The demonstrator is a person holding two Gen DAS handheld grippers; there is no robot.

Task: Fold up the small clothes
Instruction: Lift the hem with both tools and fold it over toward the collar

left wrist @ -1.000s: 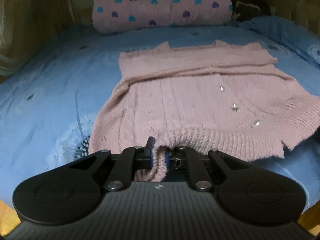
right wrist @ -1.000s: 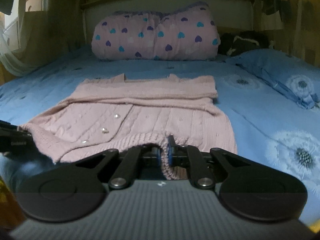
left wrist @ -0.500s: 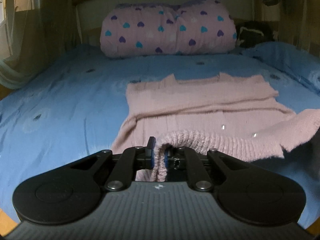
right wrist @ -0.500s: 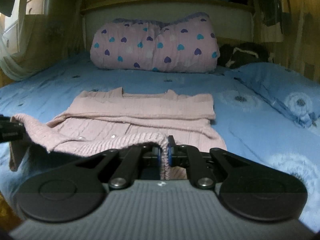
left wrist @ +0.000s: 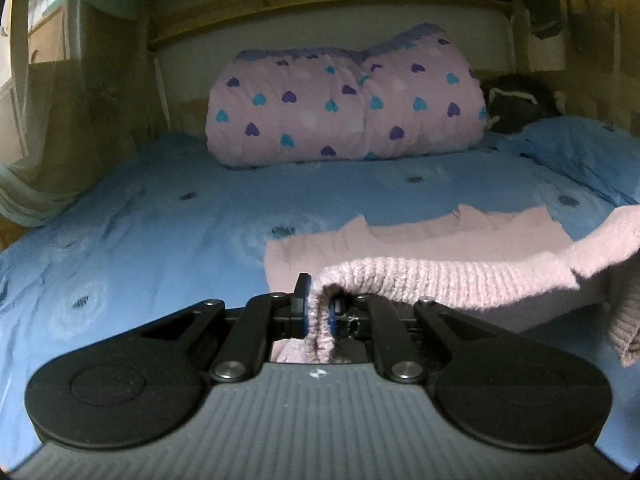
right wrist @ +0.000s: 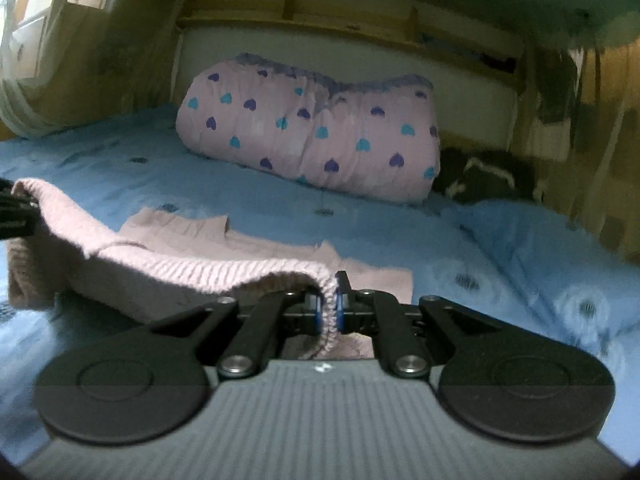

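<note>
Curtain: a pale net curtain (left wrist: 24,184) is hanging at the far left, beside the bed.
Bed: a blue sheet (left wrist: 160,220) with dark flower prints is covering the mattress from side to side.
Left gripper: the left gripper (left wrist: 319,308) is clamping tight on the ribbed hem of the sweater, with the knit bunching up between its blue pads and spilling down toward the camera.
Sweater: the pink knit sweater (left wrist: 440,280) is being held up by its hem off the sheet, the hem stretching as a band between the two grippers and sagging a little in the middle; its upper part (right wrist: 192,236) is lying flat on the blue sheet further back, roughly mid-bed.
Right gripper: the right gripper (right wrist: 329,308) is clenching the other end of the same hem, the knit folding over and down between its pads.
Blanket: a rolled pink blanket (left wrist: 344,100) with purple and teal hearts is sitting at the head of the bed, well apart from the sweater.
Dark bundle: something dark with a pale cord (right wrist: 480,176) is lying just to the right of the blanket; I cannot tell what it is.
Pillow: a blue pillow (left wrist: 580,152) is resting at the right edge of the bed.
</note>
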